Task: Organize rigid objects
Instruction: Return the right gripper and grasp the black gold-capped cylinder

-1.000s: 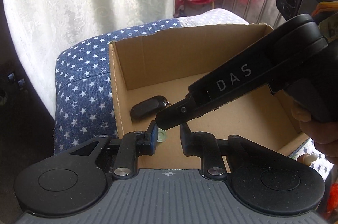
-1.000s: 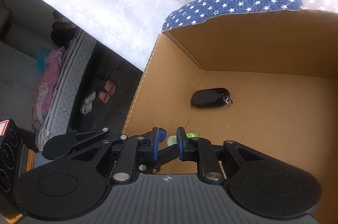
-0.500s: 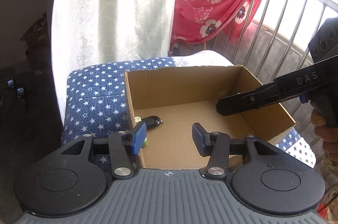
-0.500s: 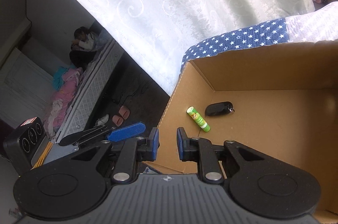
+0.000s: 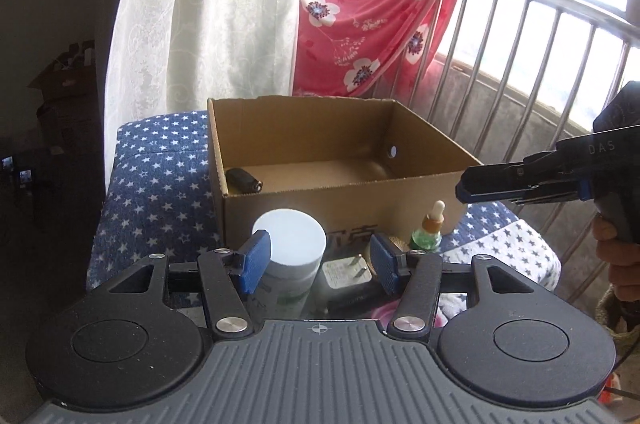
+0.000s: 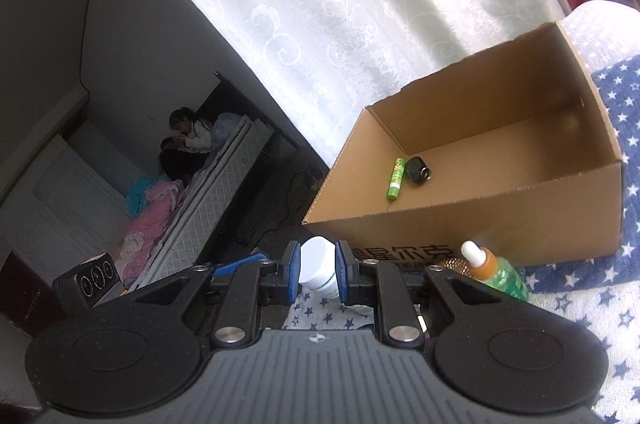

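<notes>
Cardboard box: brown, open-topped, printed characters on its near wall, sitting on a blue star-print cloth

White-lidded jar: round, pale body with green label, standing just outside the box's near wall, toward its left end

Left gripper: hovering low before the box, blue-padded fingers spreading wide apart, grasping nothing; the jar is showing behind the left pad

Right gripper: blue pads standing a little apart with nothing gripped, the jar appearing in the gap beyond them; in the left wrist view it is reaching in from the right, near the box's right corner

Dropper bottle: green body, amber neck, white bulb, lying tilted against the near wall, right of the jar

White plug adapter: two prongs, lying just right of the jar

Green tube: slim, lying inside the box at its left wall

Black key fob: dark, rounded, lying just right of the tube
</notes>
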The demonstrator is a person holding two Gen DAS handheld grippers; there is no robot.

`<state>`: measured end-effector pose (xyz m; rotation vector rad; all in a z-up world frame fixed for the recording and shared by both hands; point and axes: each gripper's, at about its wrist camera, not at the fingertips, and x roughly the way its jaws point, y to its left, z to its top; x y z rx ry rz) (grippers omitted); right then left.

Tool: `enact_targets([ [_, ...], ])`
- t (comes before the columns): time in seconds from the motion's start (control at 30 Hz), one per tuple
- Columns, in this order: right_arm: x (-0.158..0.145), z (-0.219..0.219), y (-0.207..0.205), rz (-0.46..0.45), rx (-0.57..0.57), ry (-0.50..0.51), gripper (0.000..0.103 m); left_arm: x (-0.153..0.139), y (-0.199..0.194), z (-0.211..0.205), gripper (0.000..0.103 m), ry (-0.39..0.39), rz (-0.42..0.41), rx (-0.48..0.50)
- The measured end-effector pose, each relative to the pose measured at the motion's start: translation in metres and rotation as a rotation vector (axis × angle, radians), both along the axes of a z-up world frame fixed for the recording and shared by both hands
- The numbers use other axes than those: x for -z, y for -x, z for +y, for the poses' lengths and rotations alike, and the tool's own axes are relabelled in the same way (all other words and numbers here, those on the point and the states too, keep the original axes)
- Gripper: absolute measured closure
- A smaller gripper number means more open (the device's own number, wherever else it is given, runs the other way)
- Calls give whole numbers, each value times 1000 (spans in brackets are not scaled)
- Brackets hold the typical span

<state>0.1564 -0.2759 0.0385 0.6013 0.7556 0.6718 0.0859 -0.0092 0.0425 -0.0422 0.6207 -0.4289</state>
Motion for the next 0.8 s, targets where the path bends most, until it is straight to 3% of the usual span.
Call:
enact_targets([
  [0.13,38,7,9,51,60,36,83,32,6,-14,48,-10,70,33],
  [0.27,70,10,9,119,102,-8,82,56,12,-29,48,-71,83,28],
  [0.33,78,11,7,129,125,-15,80,65,13,-36,48,-95,76,31],
  [0.5,90,15,6,113,169,-6,59,73,12,-52,48,-156,23,46],
  [0.8,108,31,-9,152,173,-36,57,80,3,-67,49,-182,6,67],
])
